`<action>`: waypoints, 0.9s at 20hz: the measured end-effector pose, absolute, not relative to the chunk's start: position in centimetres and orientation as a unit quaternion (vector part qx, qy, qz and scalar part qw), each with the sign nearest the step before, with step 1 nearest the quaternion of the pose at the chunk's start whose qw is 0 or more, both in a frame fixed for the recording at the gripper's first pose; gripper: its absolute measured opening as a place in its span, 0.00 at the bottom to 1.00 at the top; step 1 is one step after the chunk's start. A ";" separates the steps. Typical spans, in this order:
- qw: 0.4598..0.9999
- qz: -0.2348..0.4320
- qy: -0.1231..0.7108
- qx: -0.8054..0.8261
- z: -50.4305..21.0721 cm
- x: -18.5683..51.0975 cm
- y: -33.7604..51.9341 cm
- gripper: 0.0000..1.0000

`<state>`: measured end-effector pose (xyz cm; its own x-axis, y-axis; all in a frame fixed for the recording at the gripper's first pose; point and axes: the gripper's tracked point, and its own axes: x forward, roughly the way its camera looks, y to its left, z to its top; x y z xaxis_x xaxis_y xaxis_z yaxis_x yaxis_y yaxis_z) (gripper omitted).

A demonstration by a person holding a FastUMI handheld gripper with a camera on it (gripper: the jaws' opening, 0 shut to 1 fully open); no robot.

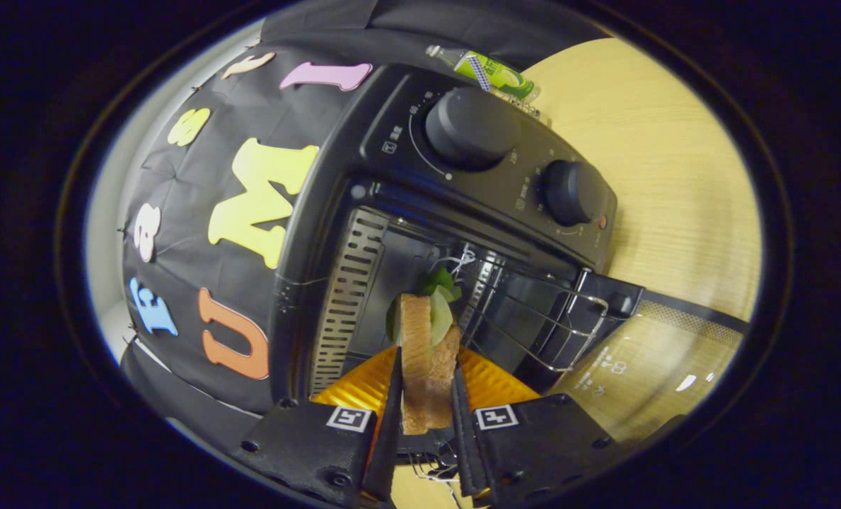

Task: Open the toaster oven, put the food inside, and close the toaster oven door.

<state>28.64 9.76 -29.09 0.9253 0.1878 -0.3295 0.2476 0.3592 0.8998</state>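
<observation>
A sandwich (426, 353) of two bread slices with green lettuce stands on edge between my fingers. My gripper (426, 385) is shut on it, one finger (392, 396) pressing each bread face. Just beyond it gapes the black toaster oven (477, 184), seen tilted, with its cavity open and a wire rack (533, 311) inside. The glass door (646, 360) hangs folded down beside the opening. The sandwich's far end reaches into the mouth of the cavity, above the rack's front. Two black knobs (471, 127) sit on the oven's control panel.
The oven stands on a light wooden table (675, 162). A green-labelled bottle (494, 71) lies on the table behind the oven. The perforated cavity wall (349, 297) runs close beside the sandwich. Orange finger parts (356, 385) flank the sandwich.
</observation>
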 end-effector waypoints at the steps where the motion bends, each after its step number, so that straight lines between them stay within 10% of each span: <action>1: 0.796 -0.012 0.188 0.575 -29.0 29.1 9.8 0.42; 8: 0.841 -0.015 0.202 0.501 -29.3 29.8 10.2 0.46; 18: 0.945 0.042 0.247 0.208 -30.4 29.7 12.2 0.89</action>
